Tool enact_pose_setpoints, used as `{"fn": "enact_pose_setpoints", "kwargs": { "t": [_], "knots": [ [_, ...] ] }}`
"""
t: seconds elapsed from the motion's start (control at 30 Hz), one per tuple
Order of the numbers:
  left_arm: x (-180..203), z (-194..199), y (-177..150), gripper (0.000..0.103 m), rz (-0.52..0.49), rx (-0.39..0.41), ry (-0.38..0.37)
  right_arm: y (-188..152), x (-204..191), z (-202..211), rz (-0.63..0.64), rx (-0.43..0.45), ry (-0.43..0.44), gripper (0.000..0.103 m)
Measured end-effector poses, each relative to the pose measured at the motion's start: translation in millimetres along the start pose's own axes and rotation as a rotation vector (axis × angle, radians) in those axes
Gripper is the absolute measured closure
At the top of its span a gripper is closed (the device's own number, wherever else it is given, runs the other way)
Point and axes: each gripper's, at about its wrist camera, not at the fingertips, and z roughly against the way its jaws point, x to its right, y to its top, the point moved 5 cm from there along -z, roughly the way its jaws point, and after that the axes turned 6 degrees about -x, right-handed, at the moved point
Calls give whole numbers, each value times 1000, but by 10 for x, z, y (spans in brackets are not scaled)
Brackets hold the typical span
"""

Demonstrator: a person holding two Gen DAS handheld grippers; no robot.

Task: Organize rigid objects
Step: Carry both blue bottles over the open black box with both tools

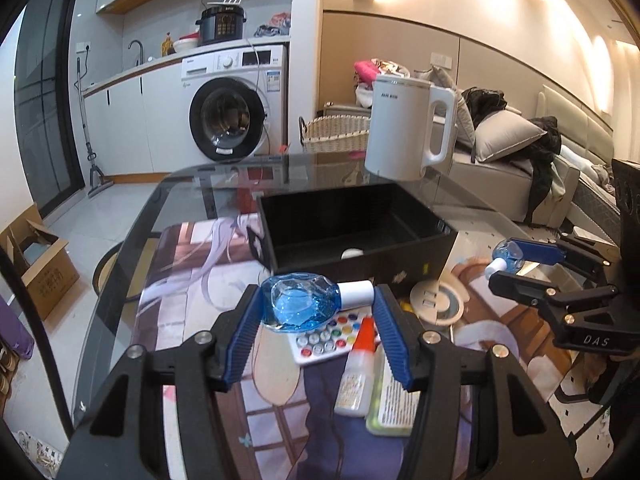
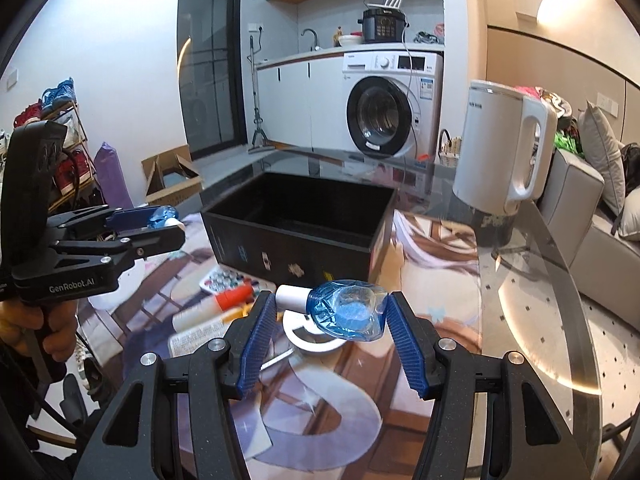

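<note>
My left gripper [image 1: 318, 296] is shut on a clear blue bottle [image 1: 294, 306] with a white cap, held crosswise above the printed mat. In front of it stands an open black box [image 1: 360, 262] with a small white thing on its floor. My right gripper [image 2: 331, 298] is shut on a second blue bottle [image 2: 346, 312], cap to the left, also just short of the black box [image 2: 288, 256]. Each wrist view shows the other gripper to the side: the right gripper [image 1: 505, 265] and the left gripper [image 2: 170, 224], each with its bottle between the pads.
On the mat under the grippers lie an orange-capped glue bottle [image 1: 358, 368], a paint palette [image 1: 332, 338], a white round disc [image 1: 438, 300] and a flat labelled packet [image 1: 394, 398]. A white kettle [image 1: 408, 128] stands behind the box on the glass table [image 2: 560, 300].
</note>
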Motion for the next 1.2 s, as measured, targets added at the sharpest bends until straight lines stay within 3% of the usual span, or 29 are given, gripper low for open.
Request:
{"fn": "enact_pose_setpoints", "kwargs": {
  "t": [0.6, 1.2],
  "knots": [
    [46, -110, 385, 47, -7, 79, 24, 511, -41, -16, 29, 81, 19, 45],
    [102, -387, 596, 47, -17, 110, 40, 830, 110, -364, 28, 75, 28, 45]
  ]
}}
